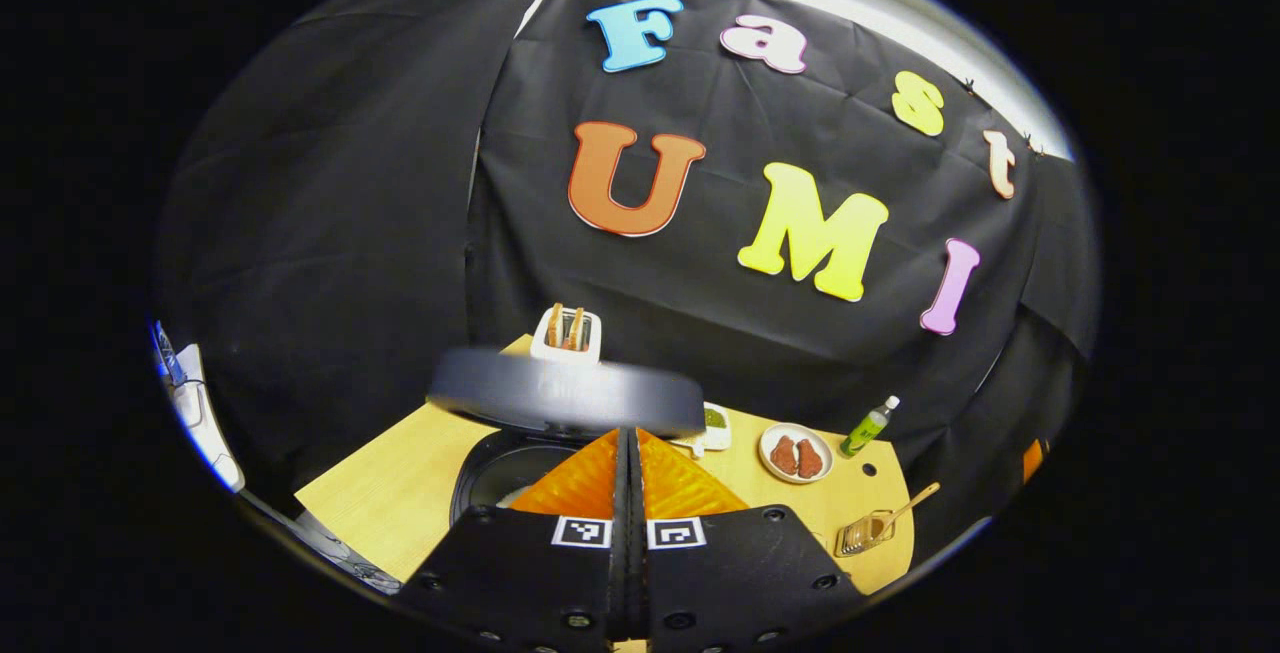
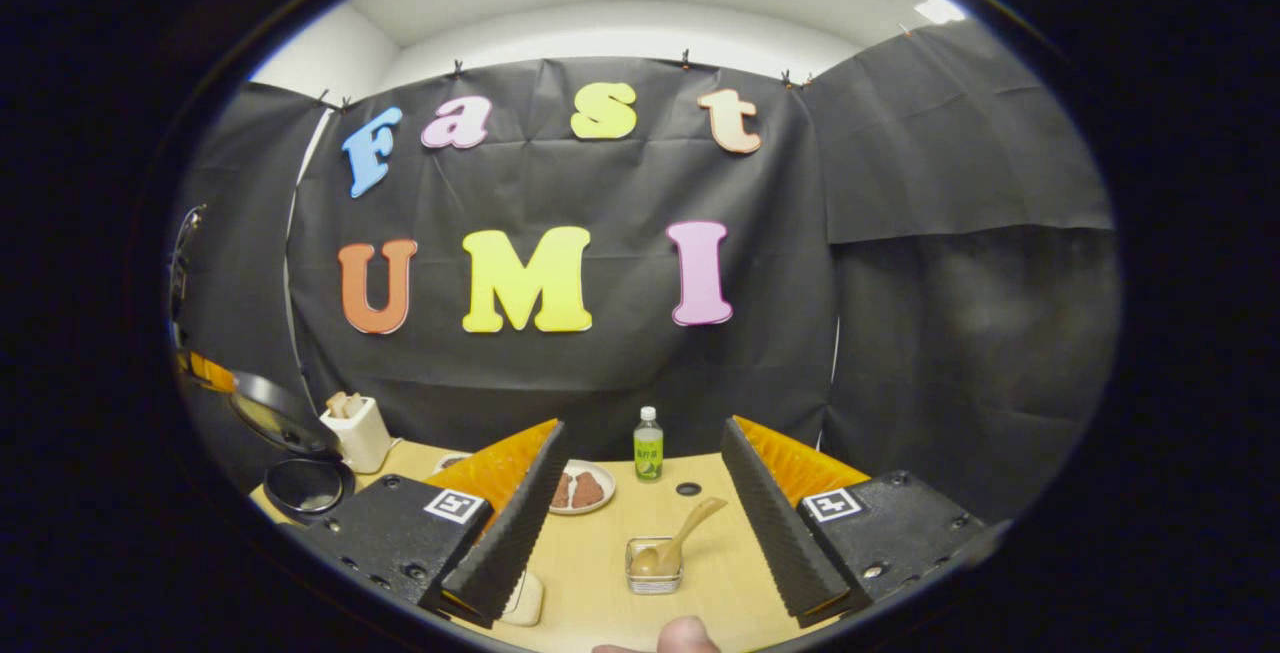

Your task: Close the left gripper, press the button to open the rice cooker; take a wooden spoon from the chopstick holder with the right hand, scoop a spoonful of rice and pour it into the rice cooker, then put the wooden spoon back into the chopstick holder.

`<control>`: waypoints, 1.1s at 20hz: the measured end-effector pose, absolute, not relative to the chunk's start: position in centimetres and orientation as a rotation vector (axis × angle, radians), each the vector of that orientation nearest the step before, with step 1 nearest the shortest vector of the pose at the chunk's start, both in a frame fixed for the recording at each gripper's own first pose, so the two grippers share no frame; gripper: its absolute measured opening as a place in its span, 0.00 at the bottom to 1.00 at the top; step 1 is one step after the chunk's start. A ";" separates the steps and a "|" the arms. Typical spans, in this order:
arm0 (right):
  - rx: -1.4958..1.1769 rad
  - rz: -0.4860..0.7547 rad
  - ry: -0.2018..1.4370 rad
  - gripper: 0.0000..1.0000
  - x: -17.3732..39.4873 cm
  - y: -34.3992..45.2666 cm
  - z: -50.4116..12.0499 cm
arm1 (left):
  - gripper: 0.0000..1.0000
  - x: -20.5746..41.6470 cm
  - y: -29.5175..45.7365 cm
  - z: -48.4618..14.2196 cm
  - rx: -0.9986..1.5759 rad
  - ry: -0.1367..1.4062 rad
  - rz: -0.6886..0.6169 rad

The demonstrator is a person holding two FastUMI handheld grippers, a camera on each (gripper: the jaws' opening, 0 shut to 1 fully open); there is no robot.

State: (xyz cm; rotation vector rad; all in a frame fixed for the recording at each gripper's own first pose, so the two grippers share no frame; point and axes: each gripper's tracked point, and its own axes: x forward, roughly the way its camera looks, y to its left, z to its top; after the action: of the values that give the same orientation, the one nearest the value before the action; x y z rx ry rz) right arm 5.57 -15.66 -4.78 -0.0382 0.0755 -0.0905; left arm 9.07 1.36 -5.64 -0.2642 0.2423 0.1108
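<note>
Left gripper (image 1: 628, 453) has its fingers pressed together, parked right over the rice cooker (image 1: 505, 478), whose lid (image 1: 565, 395) stands raised just ahead of the tips. Button step looks done.

Right gripper (image 2: 640, 503) is spread wide and empty. The wooden spoon (image 2: 680, 538) sits between its fingers and slightly ahead, bowl down in the holder (image 2: 654, 565), handle leaning up to the right.

Step in hand is likely the spoon pick: come in low, grip mid-handle, lift straight so the holder doesn't tip.

The left gripper view looks into the open pot; the right gripper view sees the lid (image 2: 270, 411) edge-on, far left, and a fingertip (image 2: 685, 635) at its bottom edge.
</note>
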 end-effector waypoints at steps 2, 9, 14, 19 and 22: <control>-0.039 -0.092 0.084 1.00 5.5 -15.8 -5.1 | 0.00 8.7 1.2 -5.7 -0.246 0.236 0.107; -0.054 -0.097 0.128 1.00 4.8 -16.6 -6.5 | 0.12 5.9 0.1 -4.7 -0.175 0.182 0.087; -0.035 -0.086 0.158 0.99 4.1 -16.9 -7.8 | 0.79 5.1 -0.6 -5.2 -0.109 0.168 0.085; -0.010 -0.073 0.204 0.99 4.1 -17.4 -10.1 | 0.95 3.5 -1.6 -4.5 -0.114 0.129 0.094; 0.024 -0.073 0.256 1.00 5.1 -18.2 -12.3 | 0.95 2.3 -2.4 -4.0 -0.106 0.092 0.093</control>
State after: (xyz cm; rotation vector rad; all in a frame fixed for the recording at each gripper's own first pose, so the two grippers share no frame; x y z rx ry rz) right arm 5.10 -18.19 -12.32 0.0239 0.2555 -0.0733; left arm 2.34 -2.41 -4.04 -0.1064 0.0921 0.0930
